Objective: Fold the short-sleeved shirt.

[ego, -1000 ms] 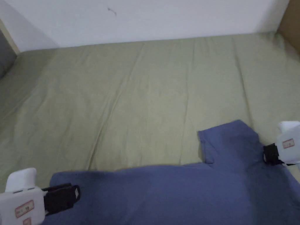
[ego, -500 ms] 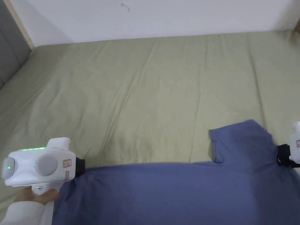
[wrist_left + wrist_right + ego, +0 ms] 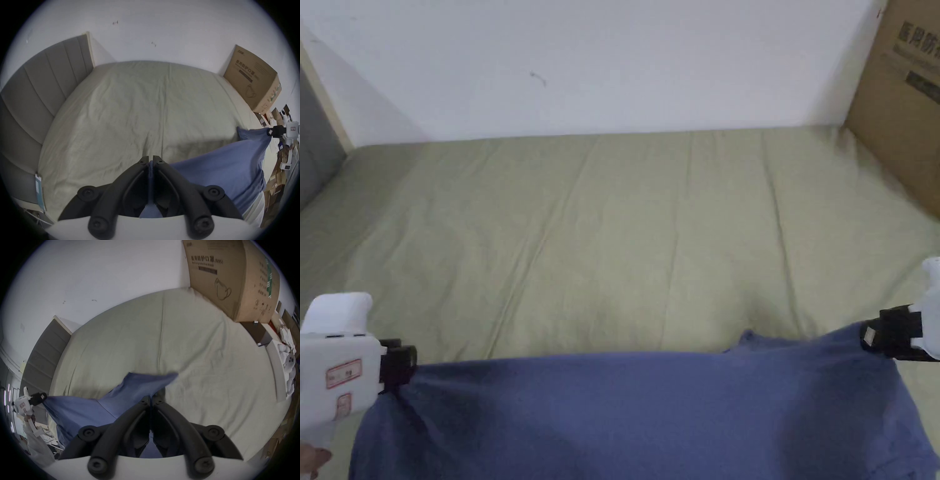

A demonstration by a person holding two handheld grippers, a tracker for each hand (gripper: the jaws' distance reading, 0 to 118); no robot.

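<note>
A blue short-sleeved shirt (image 3: 650, 412) is stretched wide between both grippers above the near side of the bed. My left gripper (image 3: 407, 369) is shut on its left corner; blue cloth (image 3: 219, 167) is pinched between its jaws in the left gripper view. My right gripper (image 3: 870, 334) is shut on the shirt's right corner. In the right gripper view the shirt (image 3: 90, 408) runs leftwards from my right gripper (image 3: 151, 398) to the left gripper (image 3: 42, 397), and a sleeve flap (image 3: 149, 382) sticks up beyond the jaws.
The bed carries a pale green sheet (image 3: 625, 237). A white wall runs behind it. A grey padded headboard (image 3: 32, 91) stands at the left, a big cardboard box (image 3: 903, 100) at the far right corner. Clutter lies beyond the bed's right edge (image 3: 285, 353).
Both grippers have lifted the shirt off the sheet and pulled it taut. The sleeve that lay flat on the bed at the right is now raised. The left gripper turned upright.
</note>
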